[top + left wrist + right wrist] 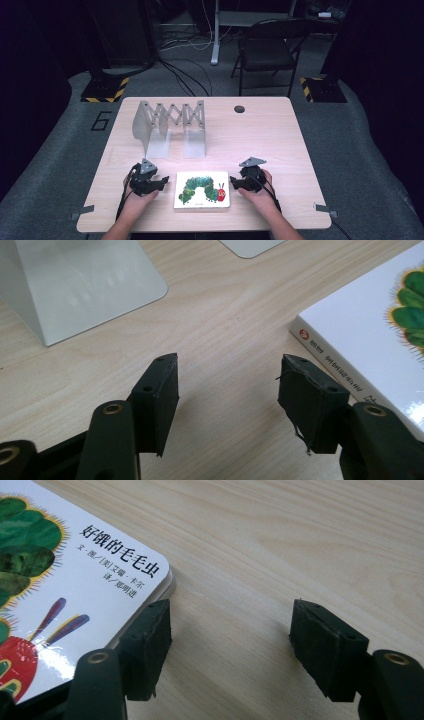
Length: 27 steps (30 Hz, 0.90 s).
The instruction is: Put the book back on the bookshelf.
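The left gripper (227,390) has its fingers (159,400) parted over bare wood with nothing between them; the right-hand finger in the left gripper view sits just beside the spine edge of the picture book (370,335), whether touching it I cannot tell. The right gripper (230,640) is likewise released, its fingers (327,645) spread above the surface (280,540) with only wood grain in the gap — one finger stands right at the rounded corner of the book, near the printed title, without pinching it. In the high view the left gripper (146,181) and the right gripper (248,179) flank the book (202,190) on either side, each held in a person's hand (137,200) coming in from the near edge. The book lies flat, cover up, close to the near edge of the pale wooden surface (270,135), showing a green caterpillar with a red head on white. Farther back on the surface stands a grey metal expanding book rack (169,127) with upright dividers joined by a scissor lattice — well apart from the book. A small dark round hole (239,109) sits near the far edge, and a black folding chair (267,50) stands on the floor beyond the surface
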Available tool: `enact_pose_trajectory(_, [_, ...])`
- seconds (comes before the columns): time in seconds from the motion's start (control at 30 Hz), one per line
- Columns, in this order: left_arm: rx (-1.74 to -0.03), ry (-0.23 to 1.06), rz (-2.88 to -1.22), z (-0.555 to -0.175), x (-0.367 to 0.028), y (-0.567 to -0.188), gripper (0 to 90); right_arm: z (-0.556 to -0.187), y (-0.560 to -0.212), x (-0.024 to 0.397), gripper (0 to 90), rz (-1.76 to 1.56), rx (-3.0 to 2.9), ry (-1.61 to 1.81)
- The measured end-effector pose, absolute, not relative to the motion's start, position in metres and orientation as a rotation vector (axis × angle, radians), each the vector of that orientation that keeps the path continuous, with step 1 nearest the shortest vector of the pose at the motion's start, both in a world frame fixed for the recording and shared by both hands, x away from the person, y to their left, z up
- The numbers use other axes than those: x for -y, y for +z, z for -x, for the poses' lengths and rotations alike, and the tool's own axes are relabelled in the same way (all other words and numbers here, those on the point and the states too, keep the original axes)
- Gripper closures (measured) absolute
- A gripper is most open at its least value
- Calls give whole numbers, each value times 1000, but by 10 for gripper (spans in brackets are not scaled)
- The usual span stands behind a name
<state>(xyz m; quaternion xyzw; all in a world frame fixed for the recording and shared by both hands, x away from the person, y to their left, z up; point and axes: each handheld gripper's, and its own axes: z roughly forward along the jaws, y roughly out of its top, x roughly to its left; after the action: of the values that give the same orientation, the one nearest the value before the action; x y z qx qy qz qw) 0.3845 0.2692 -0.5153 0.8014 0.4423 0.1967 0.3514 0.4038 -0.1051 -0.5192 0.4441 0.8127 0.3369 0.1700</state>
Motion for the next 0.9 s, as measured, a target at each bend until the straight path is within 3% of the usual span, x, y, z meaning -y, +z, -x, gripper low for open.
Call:
enact_pose_trajectory(0.3, [-1131,439,-2076,-380,-268,-509,465,-405,-515,108,351,-1306,-2322,960])
enact_pose_trajectory(0.9, [-1087,339,-2129,-369,-261,-504,440,-402,-510,105,378,-1299,-2344,950])
